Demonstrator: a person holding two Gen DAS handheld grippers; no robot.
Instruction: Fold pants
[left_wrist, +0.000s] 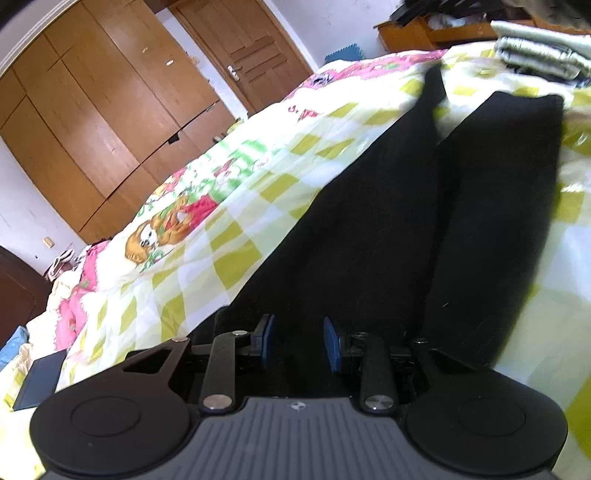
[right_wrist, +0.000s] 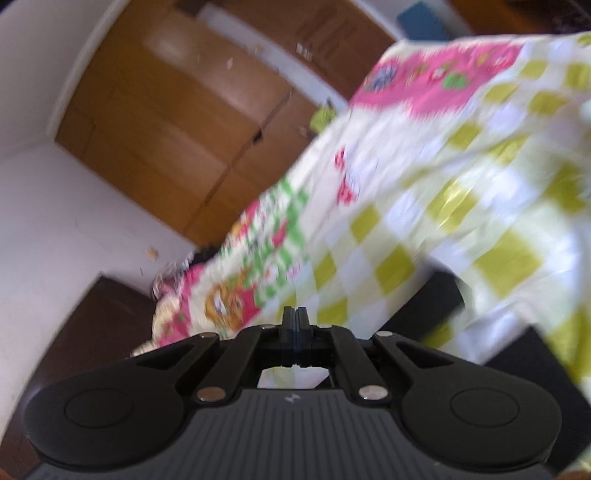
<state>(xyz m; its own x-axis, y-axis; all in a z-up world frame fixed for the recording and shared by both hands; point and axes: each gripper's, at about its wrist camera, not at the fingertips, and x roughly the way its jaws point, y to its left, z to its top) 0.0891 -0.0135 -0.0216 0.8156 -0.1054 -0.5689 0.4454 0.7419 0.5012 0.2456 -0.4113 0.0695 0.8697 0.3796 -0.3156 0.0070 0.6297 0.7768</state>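
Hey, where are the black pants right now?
In the left wrist view, the black pants lie spread on the checked bedspread, legs running from the left gripper toward the folded clothes at the upper right.

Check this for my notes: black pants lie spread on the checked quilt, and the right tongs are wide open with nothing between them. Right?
Not quite. The black pants do lie spread on the checked quilt, but the right tongs are shut, pads together, with nothing between them. The right wrist view shows it.
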